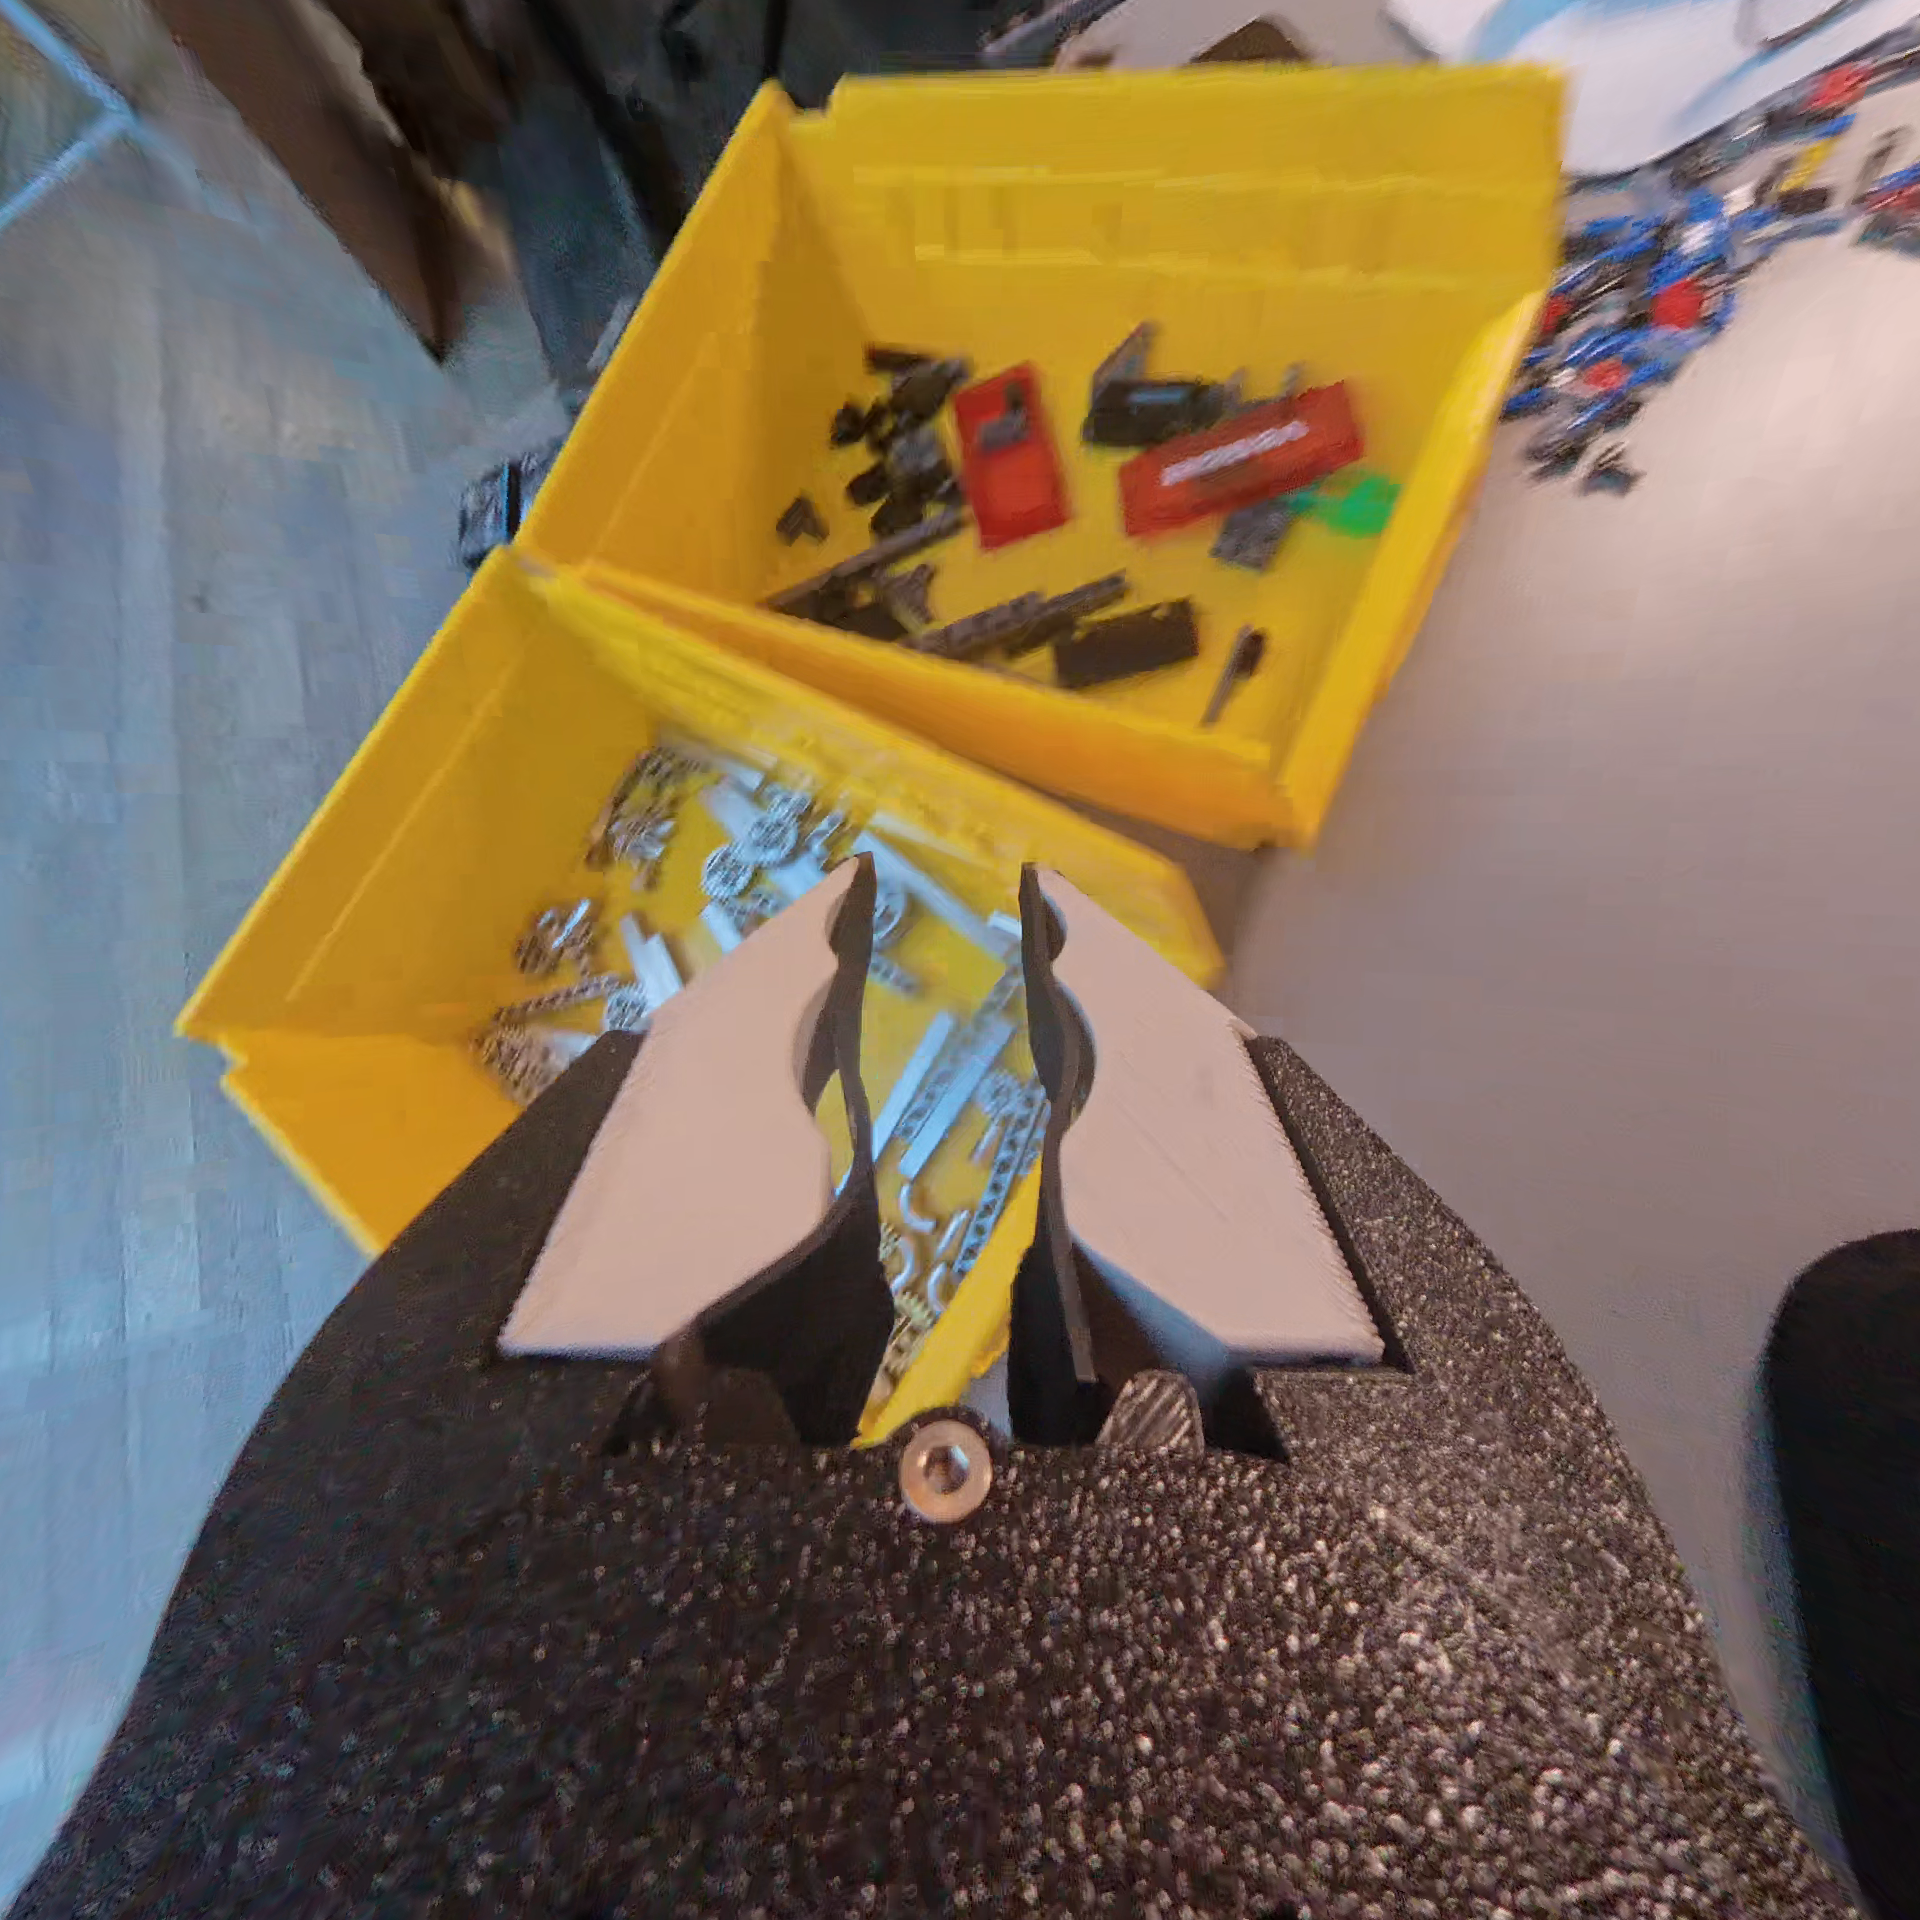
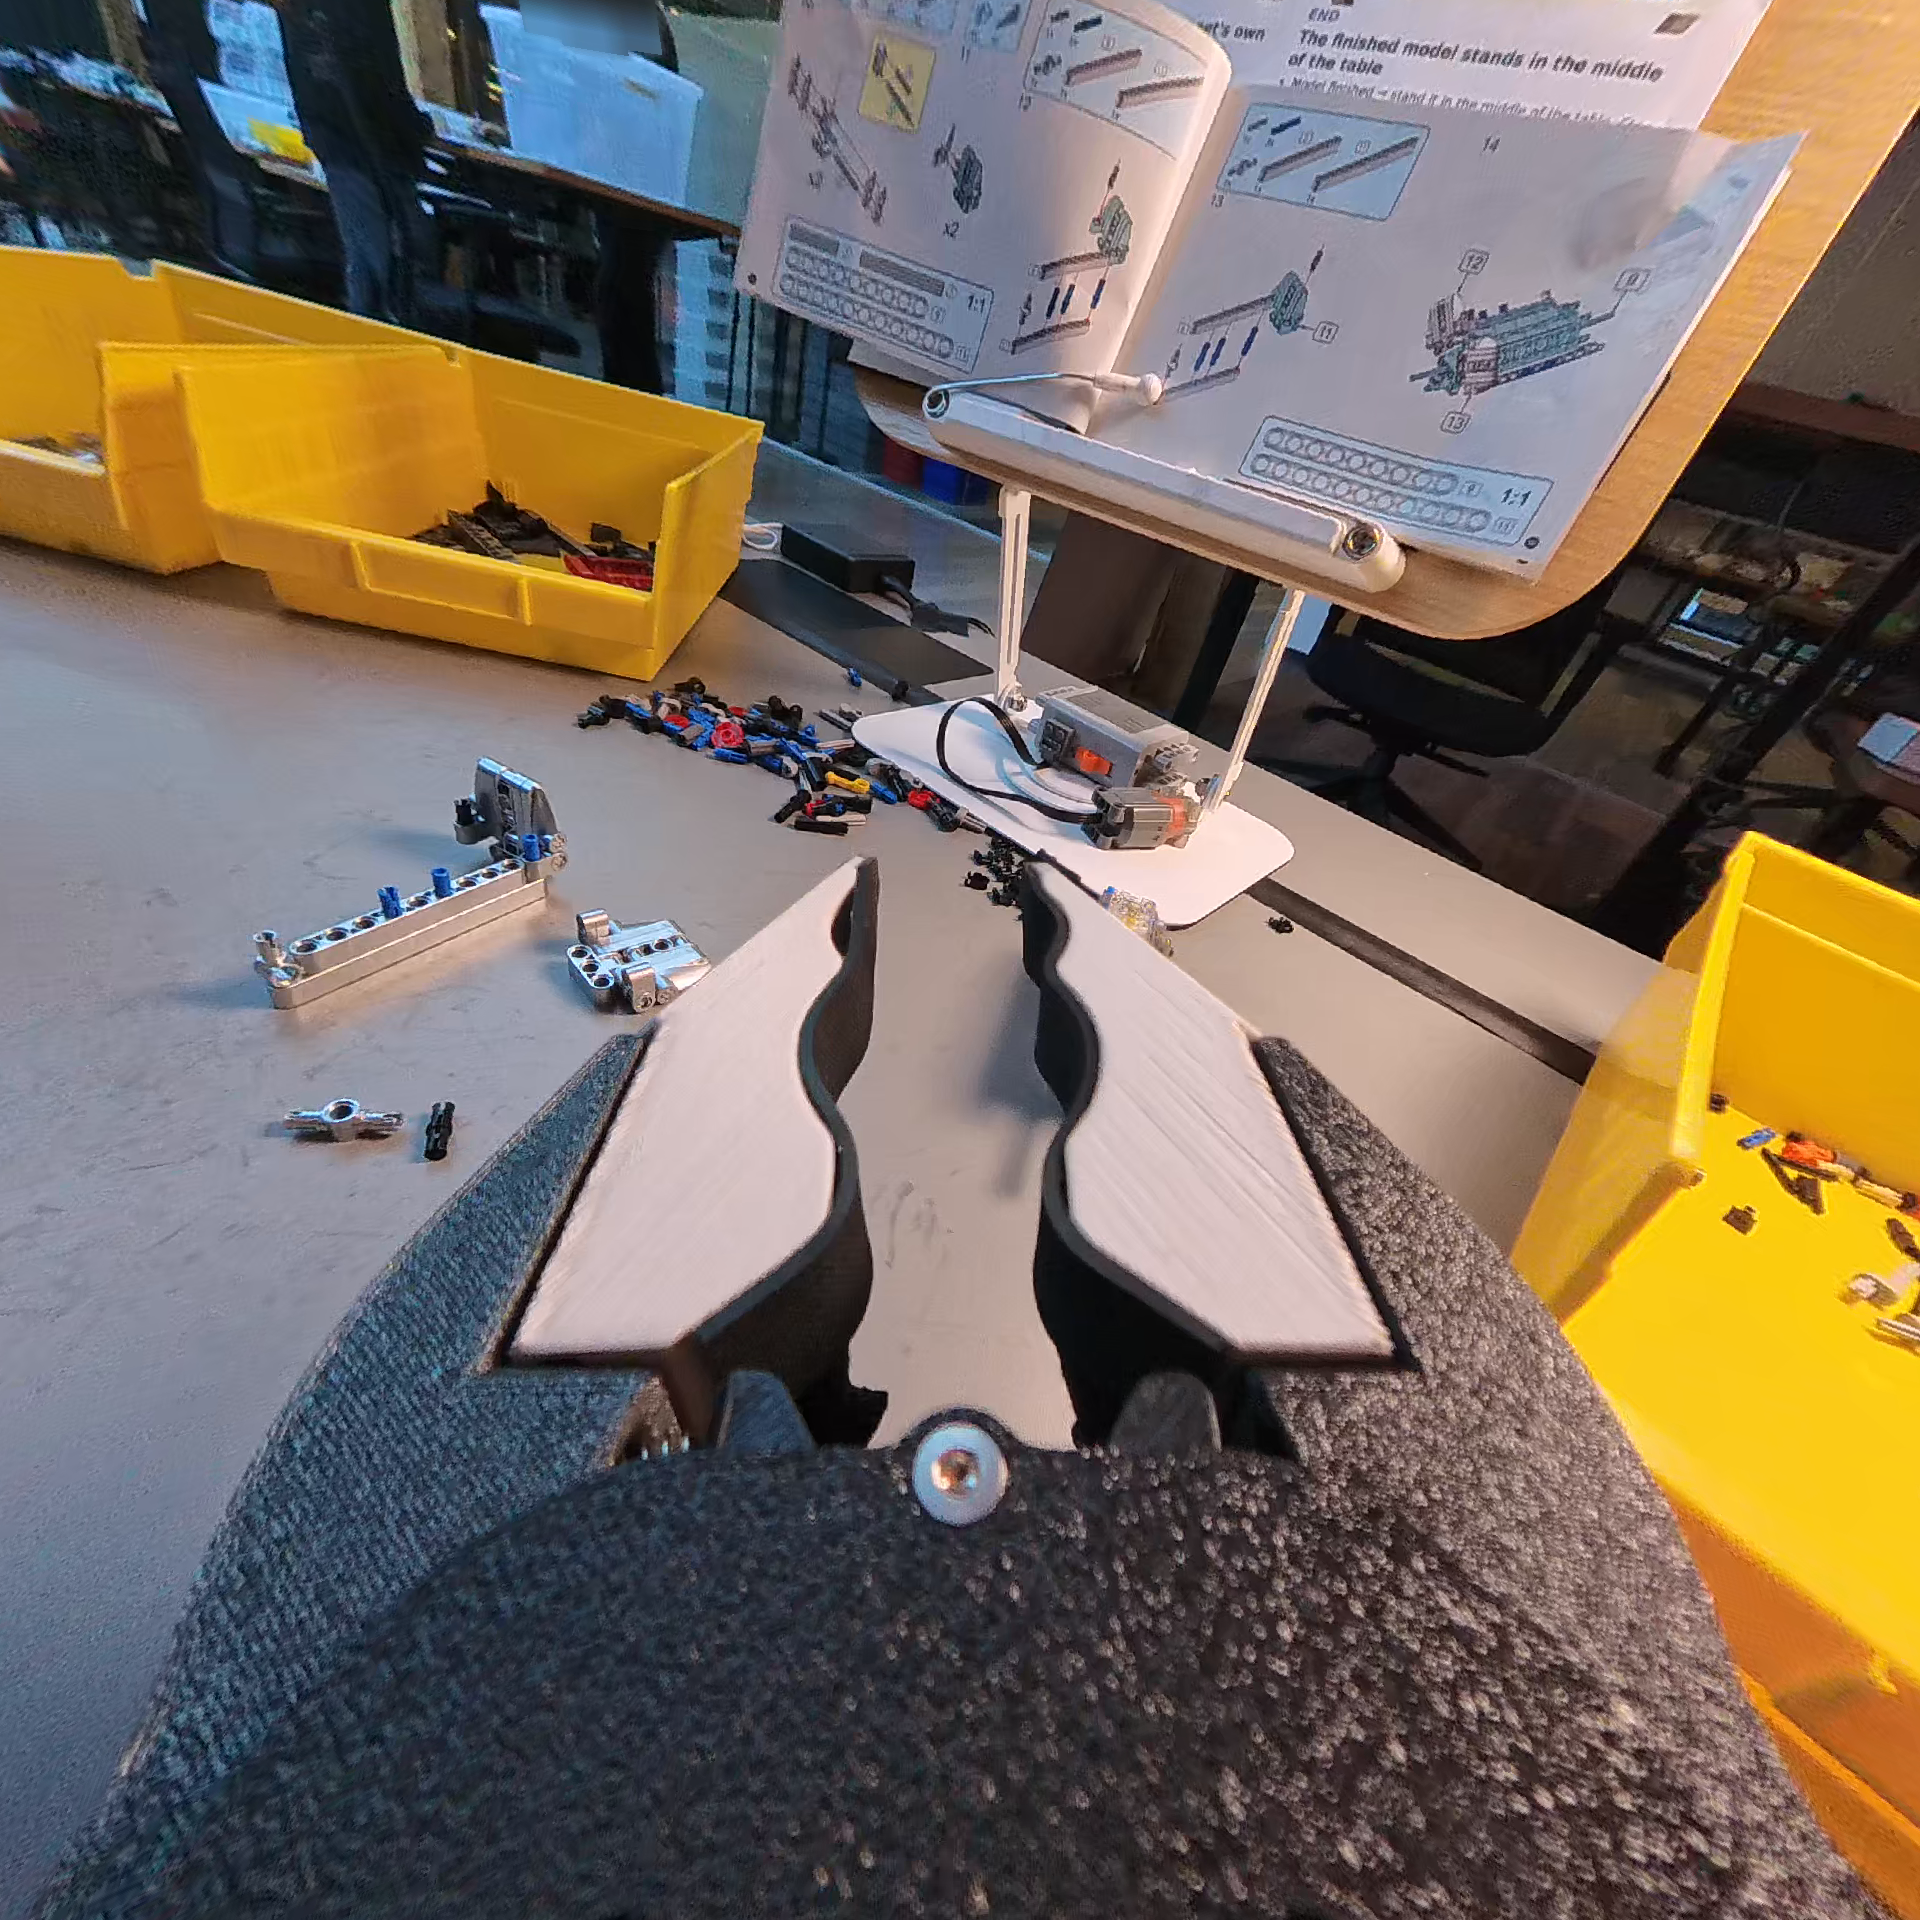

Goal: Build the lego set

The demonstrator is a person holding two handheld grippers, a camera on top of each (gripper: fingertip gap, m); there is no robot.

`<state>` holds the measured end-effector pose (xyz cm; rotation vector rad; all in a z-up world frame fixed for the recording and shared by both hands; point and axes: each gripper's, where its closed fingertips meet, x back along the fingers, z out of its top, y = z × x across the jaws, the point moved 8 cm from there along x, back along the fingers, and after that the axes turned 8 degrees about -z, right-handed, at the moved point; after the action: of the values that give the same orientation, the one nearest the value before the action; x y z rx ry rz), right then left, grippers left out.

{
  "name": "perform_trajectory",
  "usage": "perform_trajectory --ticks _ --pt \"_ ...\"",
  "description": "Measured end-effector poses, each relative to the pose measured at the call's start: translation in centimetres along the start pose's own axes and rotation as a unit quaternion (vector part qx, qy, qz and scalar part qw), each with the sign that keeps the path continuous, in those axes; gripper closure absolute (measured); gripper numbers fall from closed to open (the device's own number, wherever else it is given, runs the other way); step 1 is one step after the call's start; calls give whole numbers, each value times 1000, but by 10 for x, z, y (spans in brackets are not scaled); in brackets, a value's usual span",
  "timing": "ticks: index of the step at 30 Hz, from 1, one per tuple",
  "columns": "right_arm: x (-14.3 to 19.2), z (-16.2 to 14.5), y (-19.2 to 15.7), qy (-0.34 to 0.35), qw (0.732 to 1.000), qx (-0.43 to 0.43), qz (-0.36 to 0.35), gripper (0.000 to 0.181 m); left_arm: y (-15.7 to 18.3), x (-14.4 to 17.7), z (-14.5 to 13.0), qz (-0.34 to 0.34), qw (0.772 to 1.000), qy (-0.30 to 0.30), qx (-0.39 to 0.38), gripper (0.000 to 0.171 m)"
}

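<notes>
Two bins [image 2: 457,520] sit far left on the surface [image 2: 156,727], a beam [image 2: 405,935] lies nearer, loose pins [image 2: 769,748] are scattered behind it, a booklet stand [image 2: 1143,831] is far right, and another bin [image 2: 1714,1195] is near right.

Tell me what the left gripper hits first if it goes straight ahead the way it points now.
Most likely the grey and white parts lying in the near yellow bin. The left gripper is open, empty and aimed into that bin, though blur makes the depth uncertain.

My two grippers: matching build.
Left gripper [image 1: 943,883], right gripper [image 2: 951,883]: speckled black bodies, pale grey wavy-edged fingers [image 2: 717,1143], one silver screw [image 2: 958,1475].
</notes>
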<state>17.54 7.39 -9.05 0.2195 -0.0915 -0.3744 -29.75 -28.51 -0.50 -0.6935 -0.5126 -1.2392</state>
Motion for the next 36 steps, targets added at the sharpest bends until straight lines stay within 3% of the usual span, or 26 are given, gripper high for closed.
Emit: perform_trajectory --ticks 3,6,9,13,19,23,26,30,36 --pt "-3 -1 -2 -8 1000 14 -9 155 -41 -3 -33 12 997 -76 26 142" --pt "-6 -3 -7 -19 999 37 -17 155 -59 -18 -59 -23 986 -162 18 148" --pt "-11 -5 -10 -30 998 58 -26 155 -60 -39 -77 -64 965 -254 -24 151" --pt "-15 -7 -12 -41 996 74 -39 155 -52 -67 -86 -105 933 -333 -89 151" --pt "-16 -8 -10 -45 995 72 -53 155 -44 -95 -85 -154 912 -357 -130 155" --pt "-18 -9 -10 -49 994 78 -57 155 -58 -103 -79 -109 915 -361 -143 156" --pt "-19 -11 -11 -53 993 88 -56 155 -69 -101 -72 -90 929 -333 -133 157" --pt "-21 -12 -13 -56 992 98 -53 155 -55 -91 -64 -157 935 -280 -152 159" --pt "-21 -13 -14 -55 992 104 -53 155 -37 -91 -75 -210 914 -311 -154 160"
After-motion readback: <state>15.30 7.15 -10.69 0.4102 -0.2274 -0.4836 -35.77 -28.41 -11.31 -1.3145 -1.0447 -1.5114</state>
